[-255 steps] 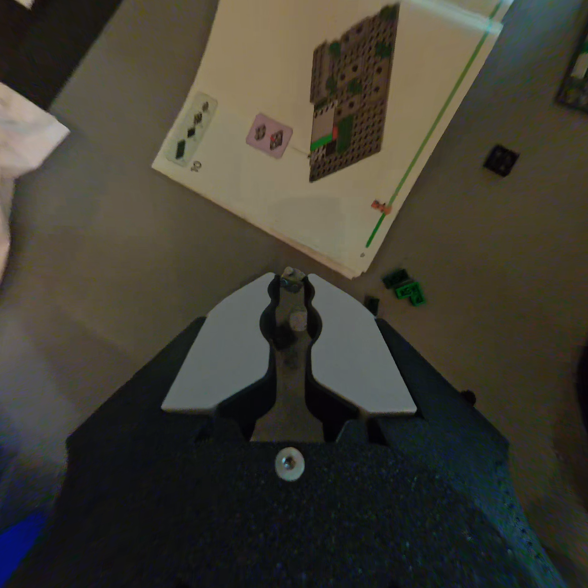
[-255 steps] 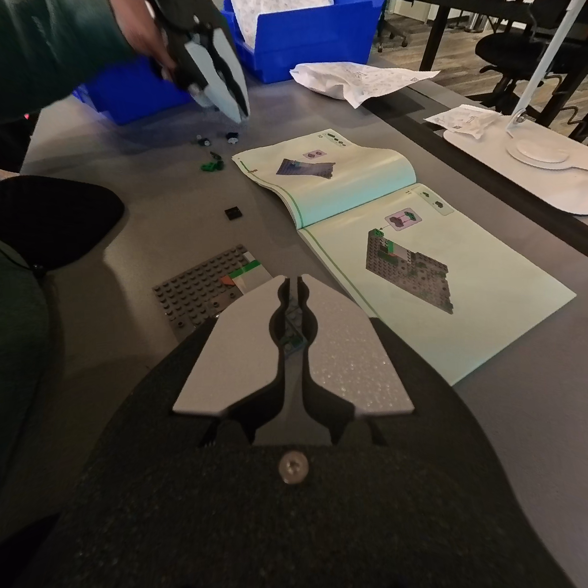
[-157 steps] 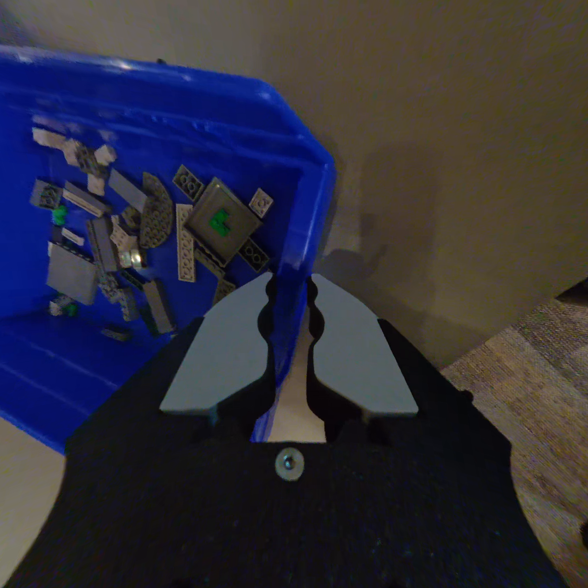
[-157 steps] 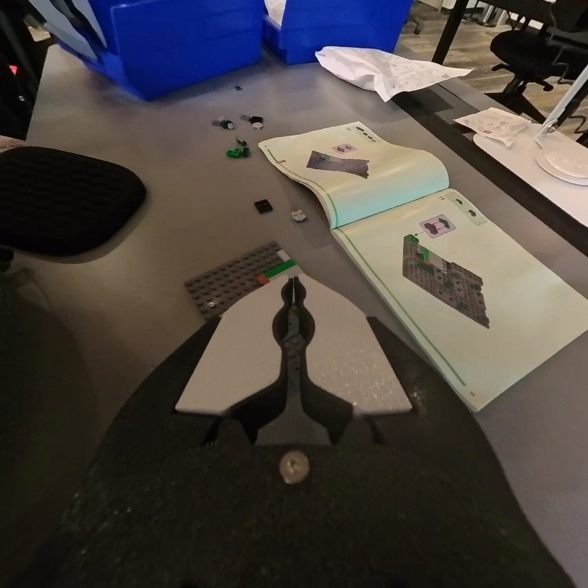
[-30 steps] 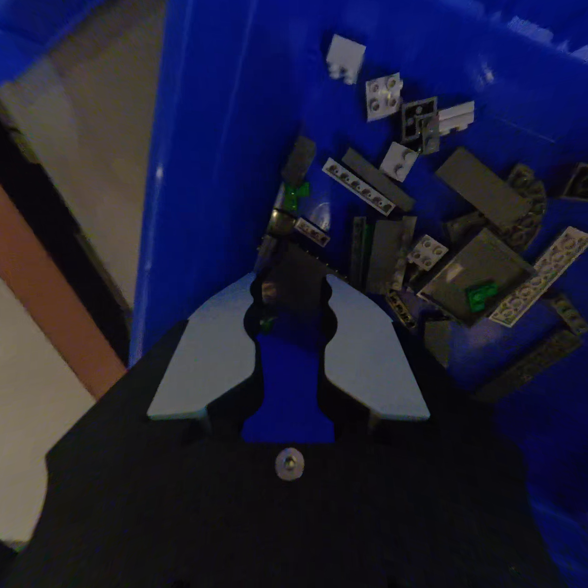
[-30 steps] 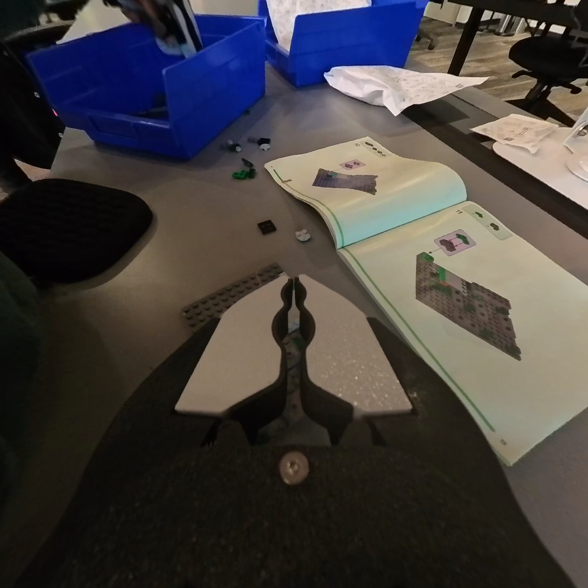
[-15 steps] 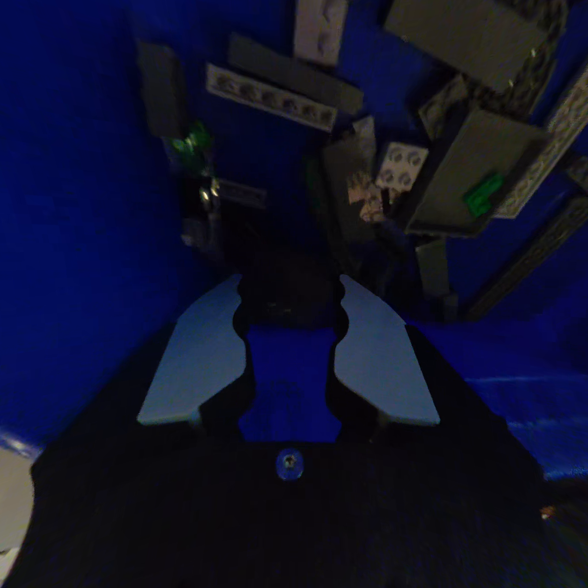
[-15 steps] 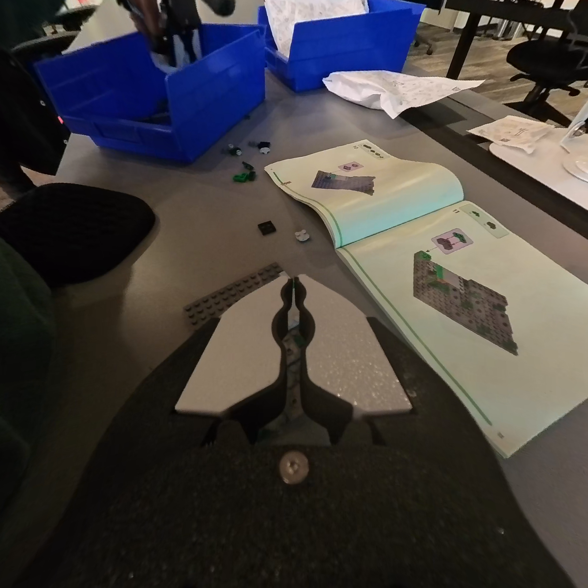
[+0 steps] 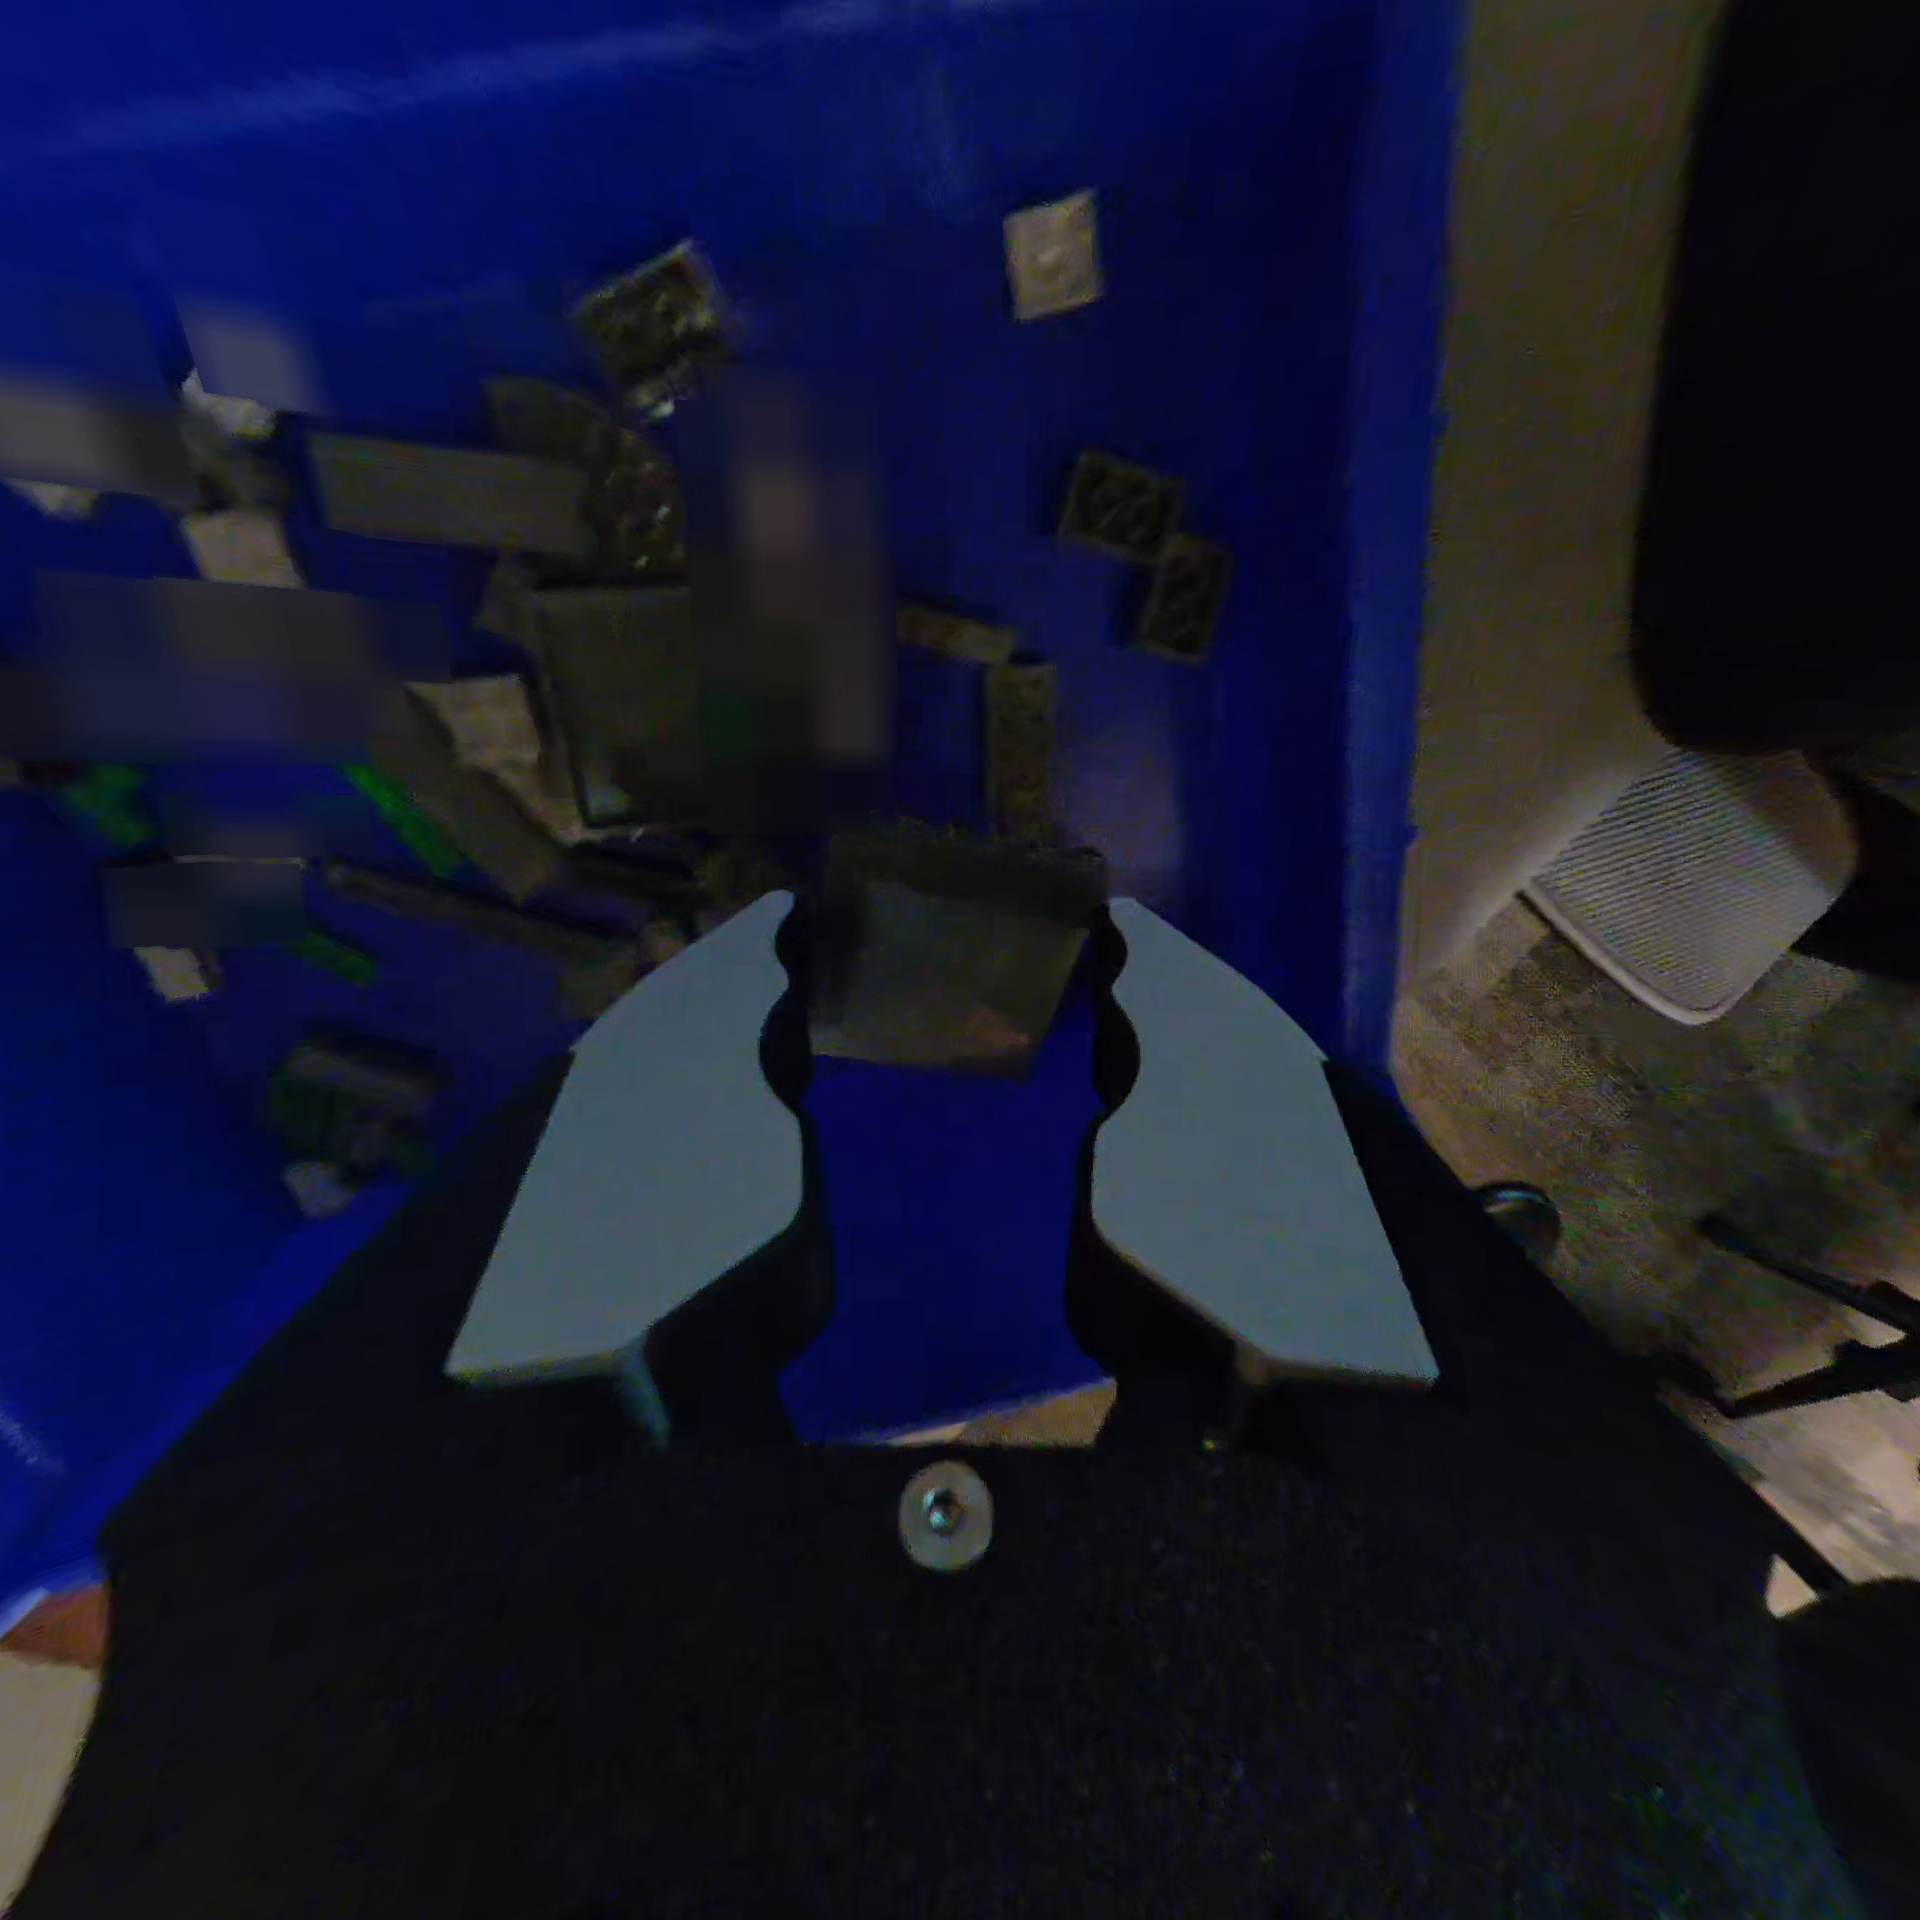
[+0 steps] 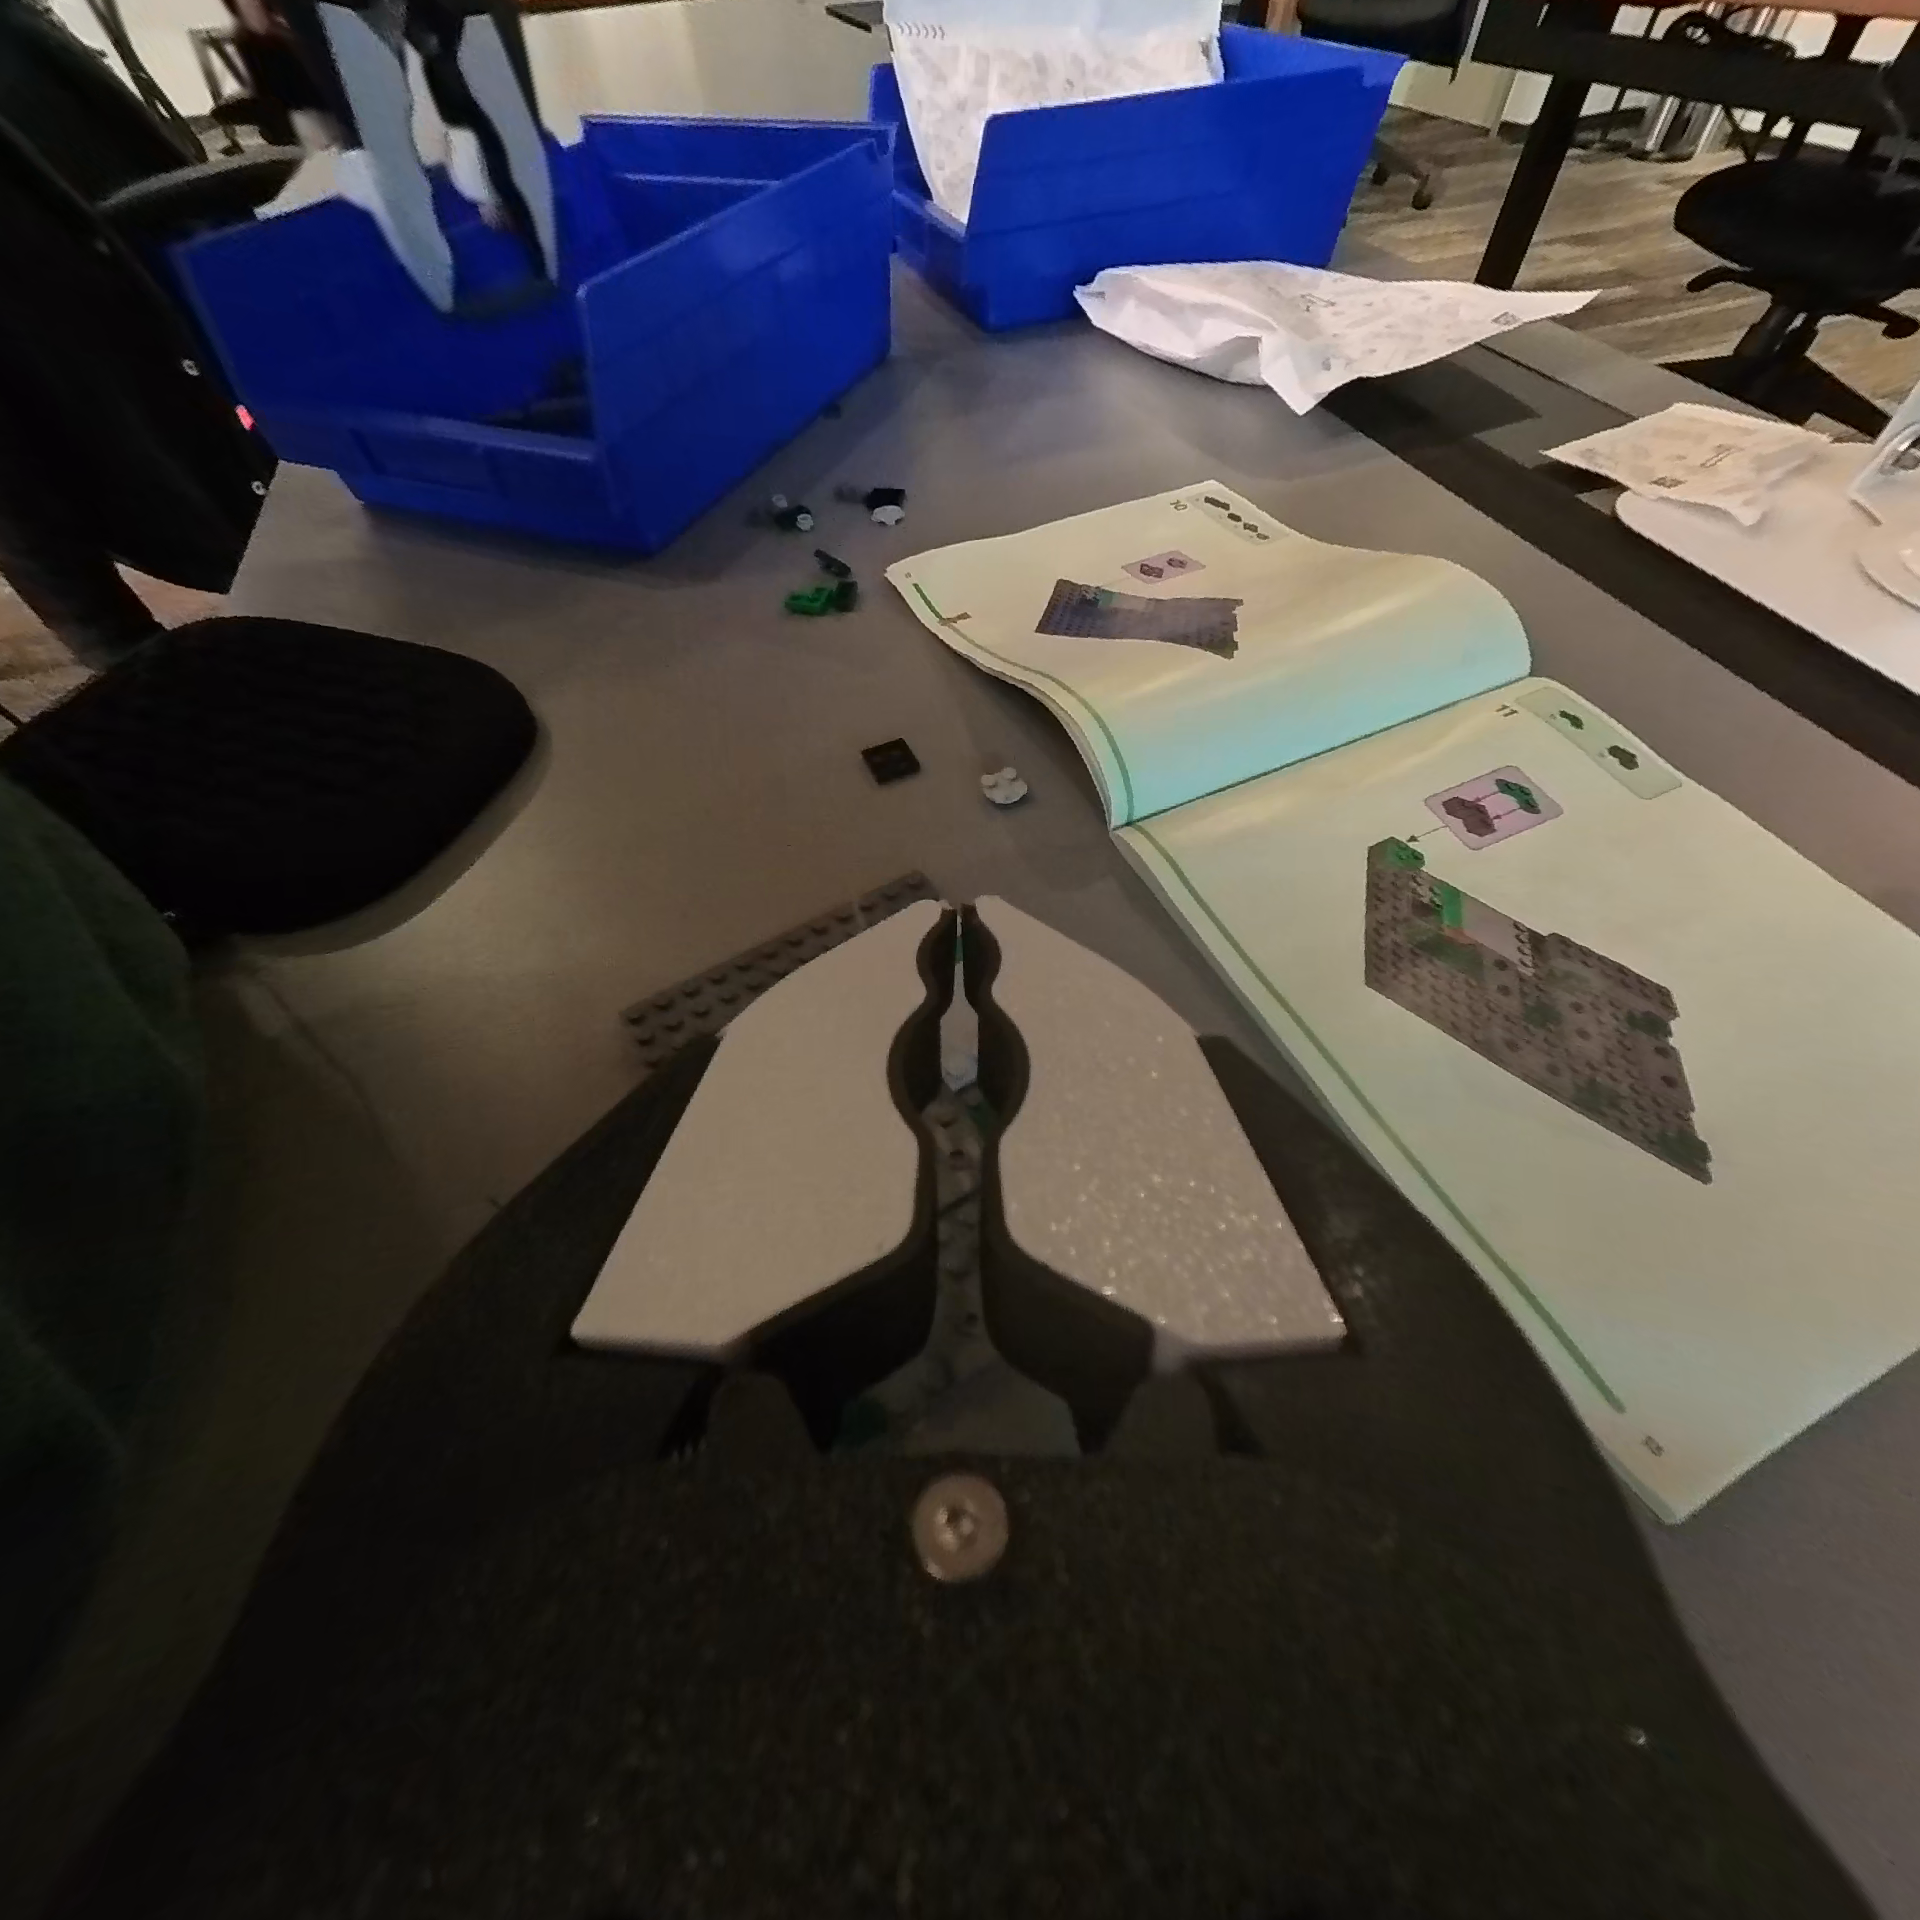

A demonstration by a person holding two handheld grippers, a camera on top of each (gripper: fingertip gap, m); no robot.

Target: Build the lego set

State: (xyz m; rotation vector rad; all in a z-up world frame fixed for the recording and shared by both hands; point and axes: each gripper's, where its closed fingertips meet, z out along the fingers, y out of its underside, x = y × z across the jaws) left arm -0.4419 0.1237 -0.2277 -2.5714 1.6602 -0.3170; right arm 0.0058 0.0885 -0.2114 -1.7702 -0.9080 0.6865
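My left gripper (image 9: pixel 951 914) is over the blue bin (image 9: pixel 1392 520) and is shut on a dark grey flat plate (image 9: pixel 945 977) held between its fingertips. Several loose grey, white and green pieces (image 9: pixel 623 675) lie in the bin below. In the right wrist view the left gripper (image 10: pixel 488 281) hangs above the rim of that bin (image 10: pixel 675 343). My right gripper (image 10: pixel 961 914) is shut and sits low over the grey studded baseplate (image 10: pixel 769 987), most of which it hides. The open instruction booklet (image 10: pixel 1351 935) lies to the right of it.
A black square tile (image 10: pixel 891 762), a white round piece (image 10: pixel 1005 787), green pieces (image 10: pixel 816 600) and small dark bits (image 10: pixel 883 499) lie on the grey table. A second blue bin (image 10: pixel 1122 177) and white paper (image 10: pixel 1320 322) are behind. A black chair cushion (image 10: pixel 260 758) is on the left. Left tips to right tips: about 45 cm. My right gripper is the nearer one to the white round piece (image 10: pixel 1005 787): about 15 cm, against 35 cm.
My left gripper was open deep in the bin; now it has closed on a dark grey plate and risen toward the bin's rim. My right gripper has stayed put.
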